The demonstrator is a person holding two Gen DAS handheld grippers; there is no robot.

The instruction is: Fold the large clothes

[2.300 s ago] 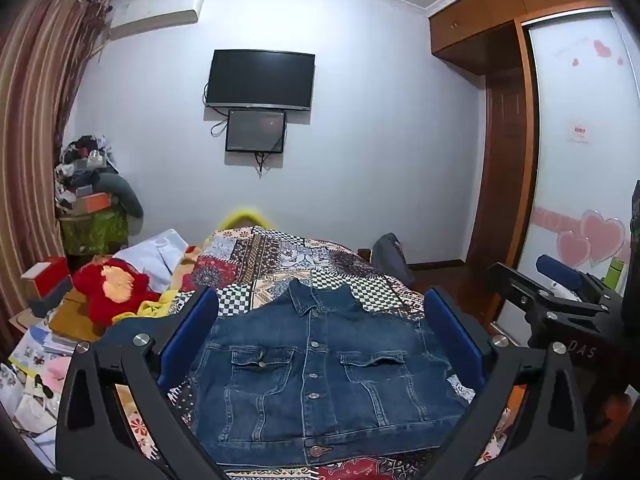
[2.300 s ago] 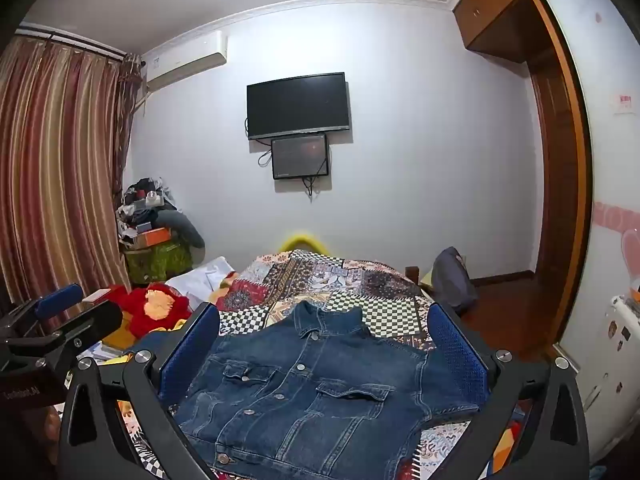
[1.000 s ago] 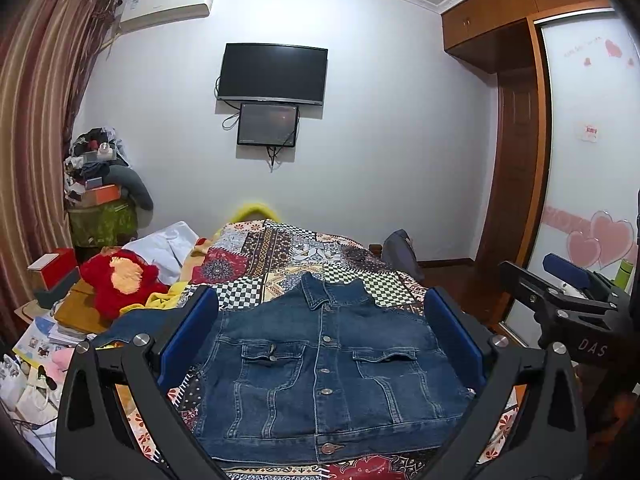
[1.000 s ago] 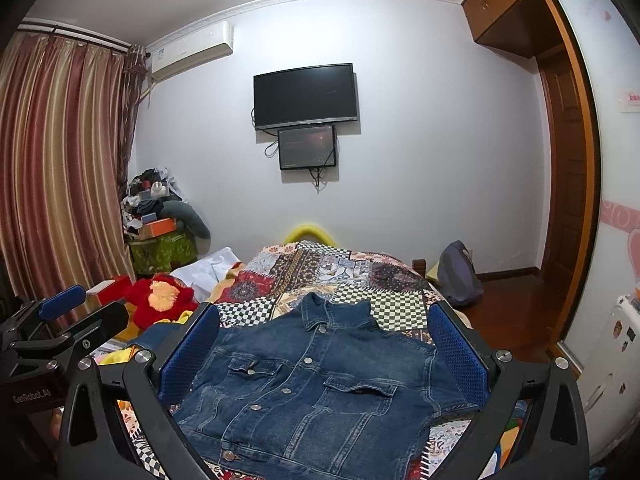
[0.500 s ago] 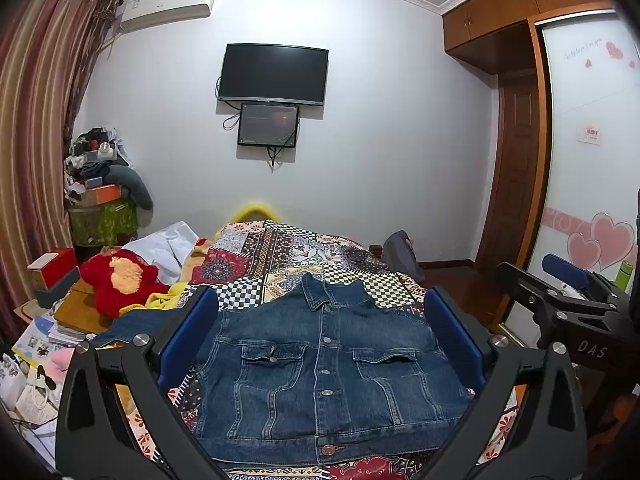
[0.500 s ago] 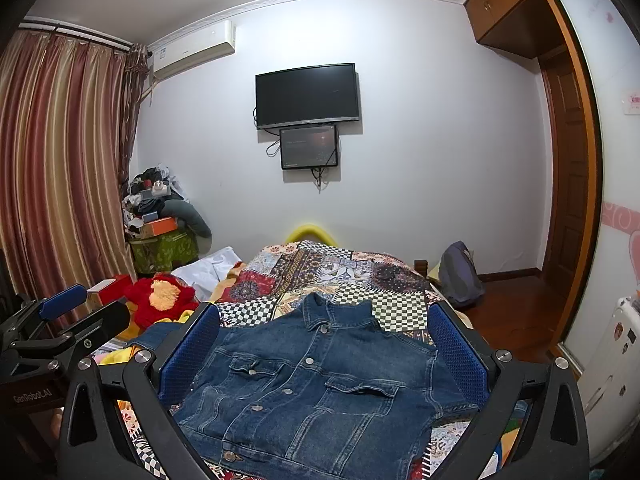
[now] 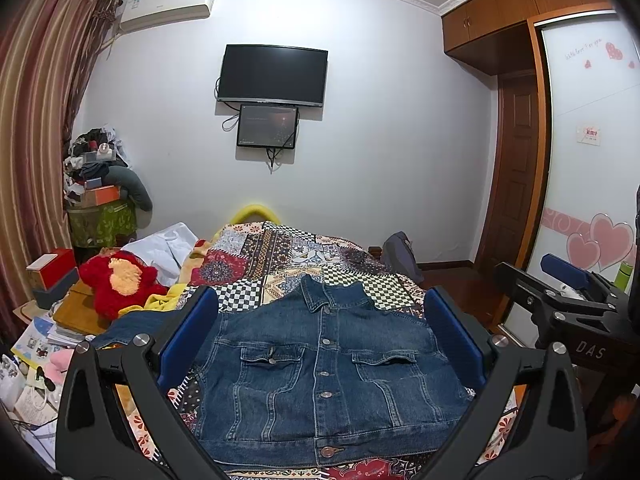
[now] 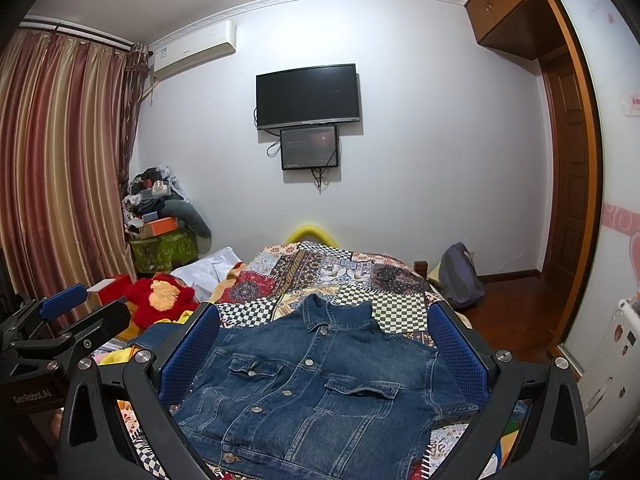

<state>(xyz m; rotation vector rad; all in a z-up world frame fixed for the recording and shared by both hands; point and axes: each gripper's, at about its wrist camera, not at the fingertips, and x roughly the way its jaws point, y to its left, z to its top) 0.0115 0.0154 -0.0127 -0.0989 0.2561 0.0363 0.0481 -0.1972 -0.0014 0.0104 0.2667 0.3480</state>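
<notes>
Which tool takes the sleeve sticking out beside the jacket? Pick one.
Left: the denim jacket's spread sleeve lies on the left tool's side; the right tool would have to cross the jacket.

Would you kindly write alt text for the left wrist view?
A blue denim jacket lies flat, front up and buttoned, on a patchwork bedspread, framed by the open left gripper. A dark wall television hangs beyond; the right gripper shows at the right edge.

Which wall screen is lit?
The small lower screen, showing a faint reddish picture; the big TV above it is plain black.
</notes>
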